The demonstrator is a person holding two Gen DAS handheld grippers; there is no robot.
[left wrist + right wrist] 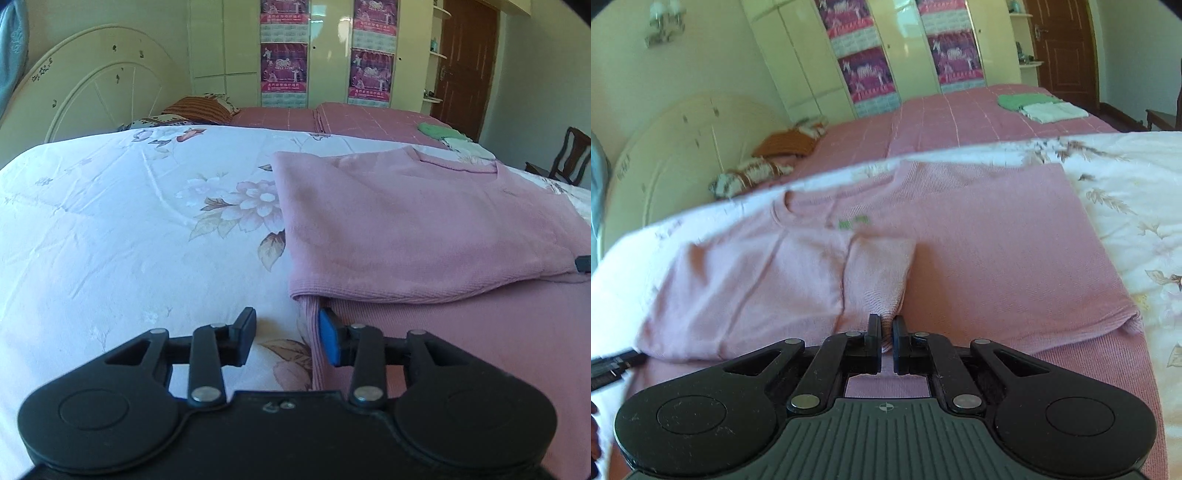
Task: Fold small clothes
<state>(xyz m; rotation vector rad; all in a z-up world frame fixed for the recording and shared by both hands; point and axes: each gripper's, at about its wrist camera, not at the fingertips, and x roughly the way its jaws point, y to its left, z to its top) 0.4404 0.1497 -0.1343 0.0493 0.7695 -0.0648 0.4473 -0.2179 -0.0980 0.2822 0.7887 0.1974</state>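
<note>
Your pink sweater (960, 251) is lying flat on the floral quilt (129, 229) on the bed, neckline at the far end, both side panels already turned in over the body. Your right gripper (885, 341) has its jaws pinched together on the cuff of the folded-in sleeve (879, 273), near the hem. Your left gripper (286, 338) has its jaws apart, straddling the sweater's left edge down by the hem, with nothing gripped.

My guess is you're laying that sleeve straight before the final fold. Tips: pull the cuff gently toward you so the sleeve lies flat along the body, don't yank or the whole panel slides. Let the left jaws close on the hem corner first, so both corners lift evenly. Knit like this stretches and sags, so keep it low over the quilt.
</note>
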